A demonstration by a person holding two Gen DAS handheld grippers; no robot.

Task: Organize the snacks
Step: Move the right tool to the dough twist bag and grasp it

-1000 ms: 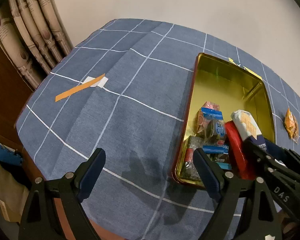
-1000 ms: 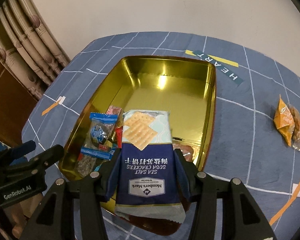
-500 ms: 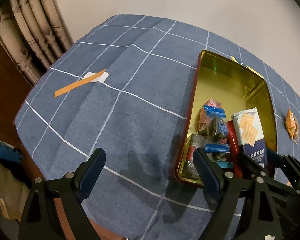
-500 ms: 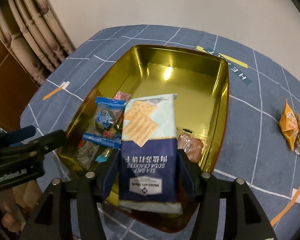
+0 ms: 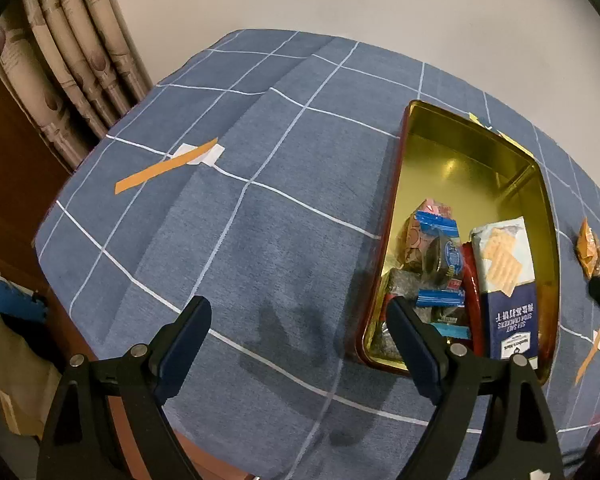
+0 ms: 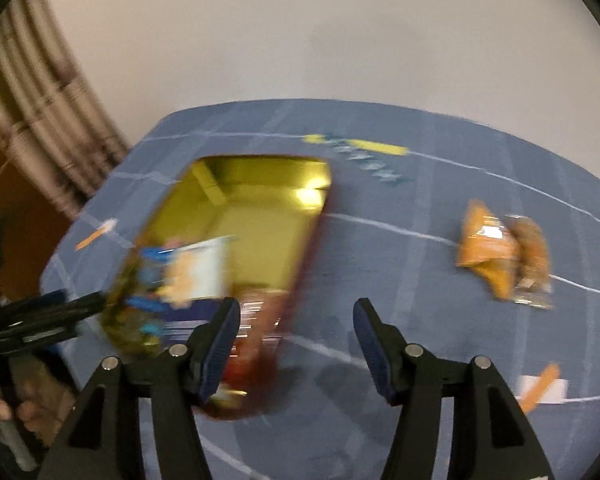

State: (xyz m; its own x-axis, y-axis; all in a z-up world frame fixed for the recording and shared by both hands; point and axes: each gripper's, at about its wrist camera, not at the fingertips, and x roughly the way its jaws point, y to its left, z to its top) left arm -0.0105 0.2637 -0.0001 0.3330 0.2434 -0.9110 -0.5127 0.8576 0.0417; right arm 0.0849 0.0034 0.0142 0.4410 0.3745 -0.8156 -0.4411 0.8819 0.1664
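Two blue-padded fingers [image 6: 224, 344] of the right gripper [image 6: 296, 344] stand apart with only tablecloth showing between them; its jaws have just been opening, and nothing is held. The left gripper [image 5: 296, 348] hangs with its fingers spread wide and empty over bare cloth, just left of the gold tin [image 5: 464, 184].

The orange snack packet [image 6: 496, 252] is the one snack visible outside the tin. In the right wrist view it lies ahead of the right gripper and off to its right, well apart from the pads, on the blue checked tablecloth [image 5: 228, 216]. The picture is smeared by motion, so its long axis is hard to read; it seems to run roughly across the gripper's line of sight, with a clear crinkled end on the far right. The right hand is plainly the nearer one: from the left wrist view the packet sits beyond the tin's far wall, so the left gripper would have to cross the whole tin to reach it.

Nothing stands between the right gripper and the packet, only open cloth. The tin lies to the gripper's left, holding the cracker pack [image 5: 504, 280] along its right wall beside small blue-wrapped sweets [image 5: 440, 248]; its far half is bare. A strip of orange tape [image 6: 540, 388] lies near the right finger, low on the cloth.
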